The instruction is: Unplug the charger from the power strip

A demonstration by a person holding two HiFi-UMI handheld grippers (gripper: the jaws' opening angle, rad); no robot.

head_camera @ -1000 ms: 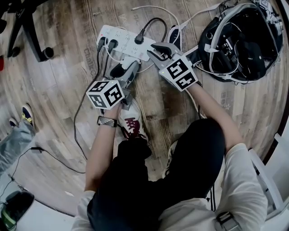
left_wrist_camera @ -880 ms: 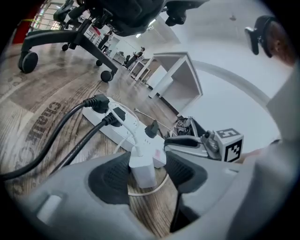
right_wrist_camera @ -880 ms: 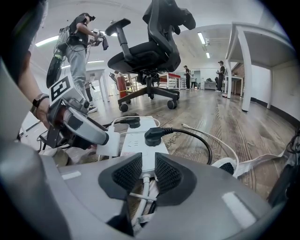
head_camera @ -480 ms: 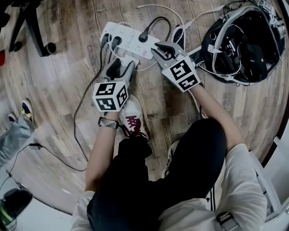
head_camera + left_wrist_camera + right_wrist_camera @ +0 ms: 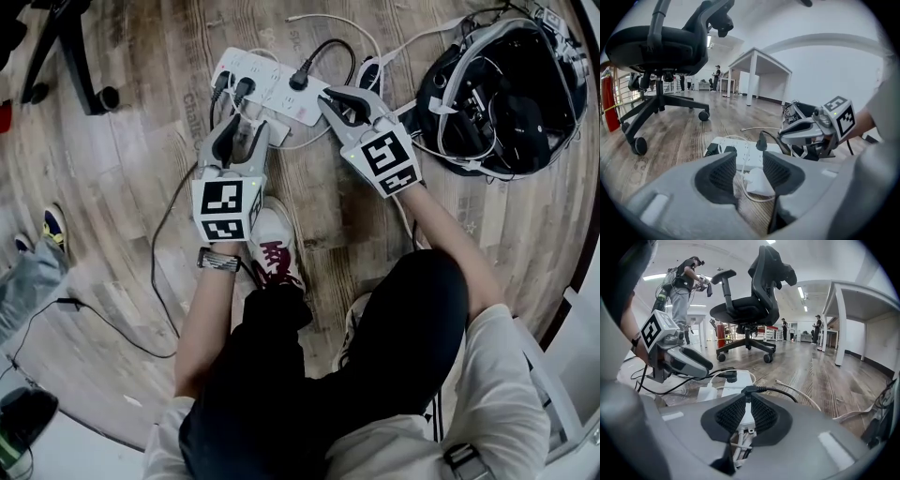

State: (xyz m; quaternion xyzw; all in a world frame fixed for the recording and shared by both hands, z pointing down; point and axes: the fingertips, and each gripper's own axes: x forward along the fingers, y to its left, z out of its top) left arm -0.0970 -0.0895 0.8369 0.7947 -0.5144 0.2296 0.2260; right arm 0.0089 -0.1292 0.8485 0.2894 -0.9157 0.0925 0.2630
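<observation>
The charger (image 5: pixel 270 131) lies on the wooden floor (image 5: pixel 141 187) just beside the power strip (image 5: pixel 267 80), apparently already out of its socket. The left gripper (image 5: pixel 244 127) hovers over it. Its jaws stand wide apart, though they have just been closing a little, and the charger shows between them, untouched. The right gripper (image 5: pixel 343 101), at the strip's near end, has jaws just closing to a narrow slit, and they hold nothing (only the strip's end shows through the gap).

The main risk, I judge, is the charger's white cable (image 5: pixel 745 191) looping under the left jaws. A careless close or lift could snag it, drag the strip and loosen the black plugs (image 5: pixel 230 89).

The floor to the left is open. The right is crowded by a black bag (image 5: pixel 497 84) and its cords. A chair base (image 5: pixel 70 56) stands at upper left, and the person's shoe (image 5: pixel 272 248) sits just behind the left gripper.
</observation>
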